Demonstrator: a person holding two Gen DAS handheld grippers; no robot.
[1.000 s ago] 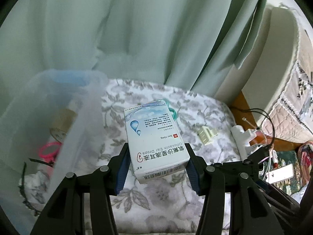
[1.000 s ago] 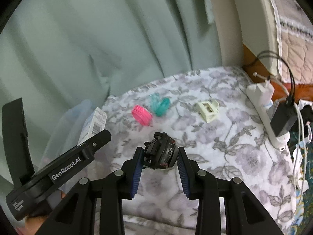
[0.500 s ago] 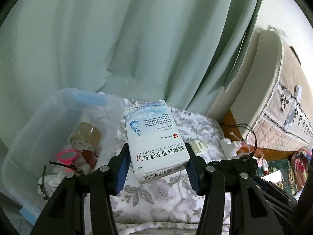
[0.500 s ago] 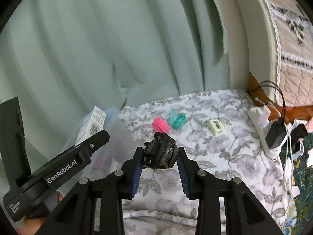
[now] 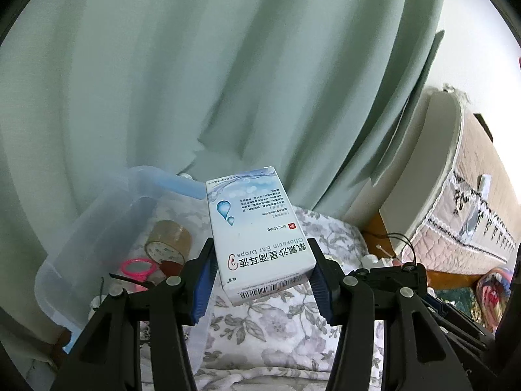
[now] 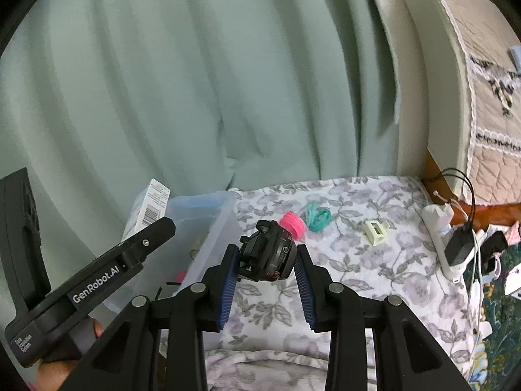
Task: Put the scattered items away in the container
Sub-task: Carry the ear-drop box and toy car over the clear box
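Both grippers lifted higher; left gripper (image 5: 262,275) clamps "Ofloxacin Ear Drops" box (image 5: 255,234), right gripper (image 6: 264,270) clamps black gadget (image 6: 268,254); "GenRobot.AI" on left gripper

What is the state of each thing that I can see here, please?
left gripper: shut on ear drops box, lifted.
right gripper: shut on black round object, lifted.
clear container: open, partly filled.
tape roll: inside container.
pink spool, teal band, cream clip: lying on floral cloth.
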